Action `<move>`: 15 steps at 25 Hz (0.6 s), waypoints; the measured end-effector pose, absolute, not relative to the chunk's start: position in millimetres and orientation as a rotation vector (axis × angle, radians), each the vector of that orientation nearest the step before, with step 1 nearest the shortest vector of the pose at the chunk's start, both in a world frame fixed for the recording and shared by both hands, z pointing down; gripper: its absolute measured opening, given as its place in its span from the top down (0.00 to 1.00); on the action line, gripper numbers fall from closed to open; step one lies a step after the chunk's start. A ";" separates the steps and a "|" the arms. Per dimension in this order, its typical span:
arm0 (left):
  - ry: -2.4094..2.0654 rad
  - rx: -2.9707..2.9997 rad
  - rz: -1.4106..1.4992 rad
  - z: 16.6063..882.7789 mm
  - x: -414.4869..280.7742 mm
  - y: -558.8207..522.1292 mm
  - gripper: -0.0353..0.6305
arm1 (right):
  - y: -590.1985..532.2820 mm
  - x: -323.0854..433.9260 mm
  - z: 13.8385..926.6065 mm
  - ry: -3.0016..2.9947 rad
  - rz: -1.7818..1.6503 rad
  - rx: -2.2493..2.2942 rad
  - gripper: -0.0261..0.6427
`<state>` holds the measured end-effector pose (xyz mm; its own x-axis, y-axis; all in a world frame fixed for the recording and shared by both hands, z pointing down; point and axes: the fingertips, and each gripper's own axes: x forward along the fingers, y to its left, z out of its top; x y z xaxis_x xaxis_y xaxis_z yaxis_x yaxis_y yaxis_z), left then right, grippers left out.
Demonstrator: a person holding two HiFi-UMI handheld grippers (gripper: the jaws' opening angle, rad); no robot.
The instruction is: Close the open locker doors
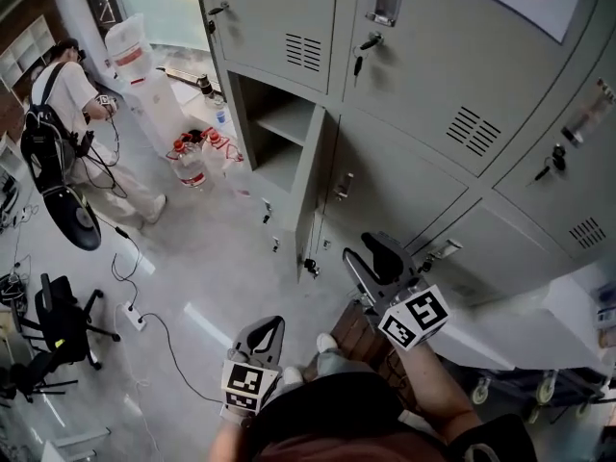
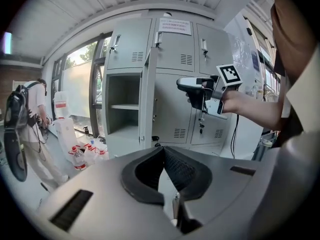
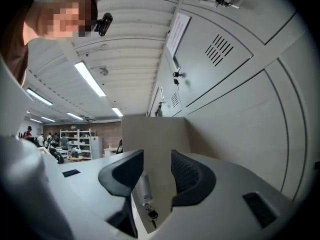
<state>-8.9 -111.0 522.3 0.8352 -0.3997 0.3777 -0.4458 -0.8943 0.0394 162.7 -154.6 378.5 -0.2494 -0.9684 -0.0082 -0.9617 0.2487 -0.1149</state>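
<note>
Risk: open locker door (image 1: 310,191), frame centre, rebounds unlatched if shoved hard. Right gripper (image 3: 157,156) half-open, empty; left gripper (image 2: 162,151) closed, empty.

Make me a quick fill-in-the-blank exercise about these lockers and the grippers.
One locker door stands ___, showing a shelf inside.
The left hand-held gripper has its jaws ___.
The right hand-held gripper has its jaws ___, holding nothing.
The water bottles on the floor have ___ caps.
Missing words: open; shut; apart; red.
</note>
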 end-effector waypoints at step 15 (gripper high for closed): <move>-0.977 2.791 0.677 523.7 -45.2 -115.7 0.92 | -203.5 89.6 415.8 2.696 -0.243 -1.520 0.75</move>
